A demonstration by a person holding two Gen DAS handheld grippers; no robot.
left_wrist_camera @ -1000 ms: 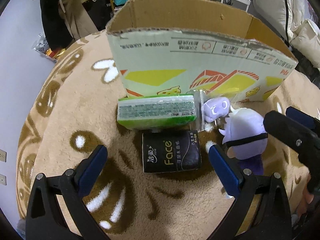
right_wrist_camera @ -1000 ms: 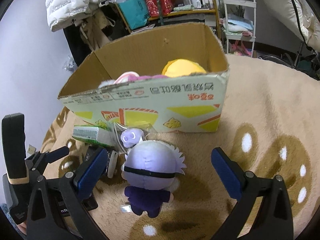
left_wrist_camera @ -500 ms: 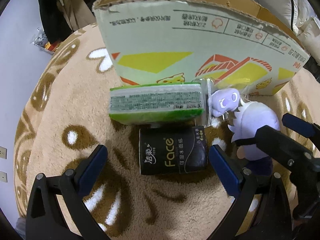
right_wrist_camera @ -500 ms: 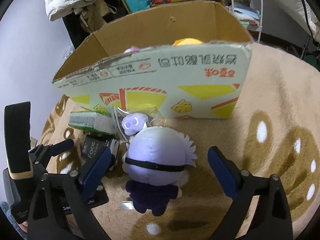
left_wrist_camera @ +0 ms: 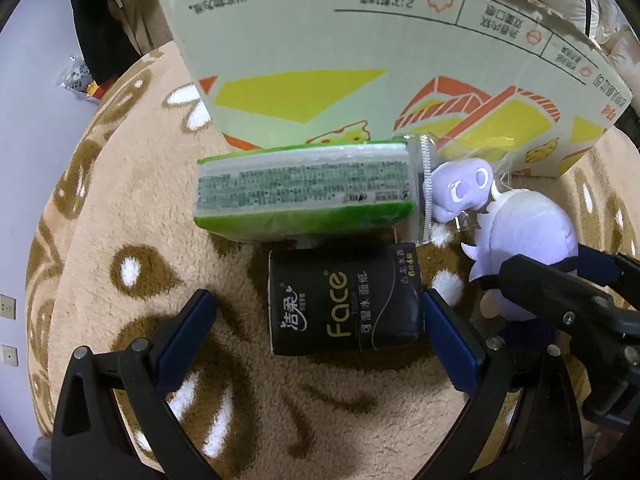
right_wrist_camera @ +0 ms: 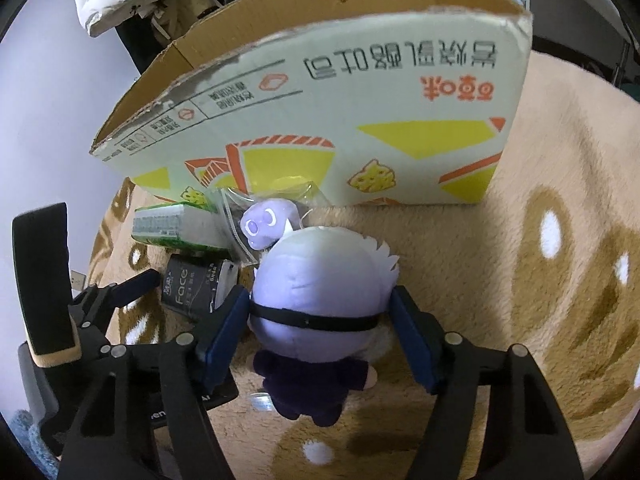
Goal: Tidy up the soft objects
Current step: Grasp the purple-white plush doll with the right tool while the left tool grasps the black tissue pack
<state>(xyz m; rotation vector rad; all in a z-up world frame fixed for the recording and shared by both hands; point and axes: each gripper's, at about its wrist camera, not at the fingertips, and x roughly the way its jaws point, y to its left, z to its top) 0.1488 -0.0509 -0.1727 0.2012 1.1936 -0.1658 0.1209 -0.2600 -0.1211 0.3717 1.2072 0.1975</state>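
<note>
Straddling the plush doll's [right_wrist_camera: 320,284] head, the right gripper [right_wrist_camera: 320,322] is shown with its blue pads at the two sides of the head, level with the black band; the jaws have just been closing, and the pads appear to touch the plush, though a firm squeeze cannot be confirmed. The head is taken as the widest, most yielding part, presumably so that the doll can be lifted without slipping. The left gripper [left_wrist_camera: 316,334] is held spread wide over the black tissue pack [left_wrist_camera: 344,300], which lies between its pads and untouched by them, with the right-hand pad just beside the pack's edge. Just beyond the pack, a green tissue pack [left_wrist_camera: 304,196] is seen, and at its right end a small purple toy in a clear bag [left_wrist_camera: 460,192]. Farthest from both claws, the cardboard box [right_wrist_camera: 320,100] stands open on the brown patterned rug [right_wrist_camera: 560,240], judged to be the destination for the soft items.
</note>
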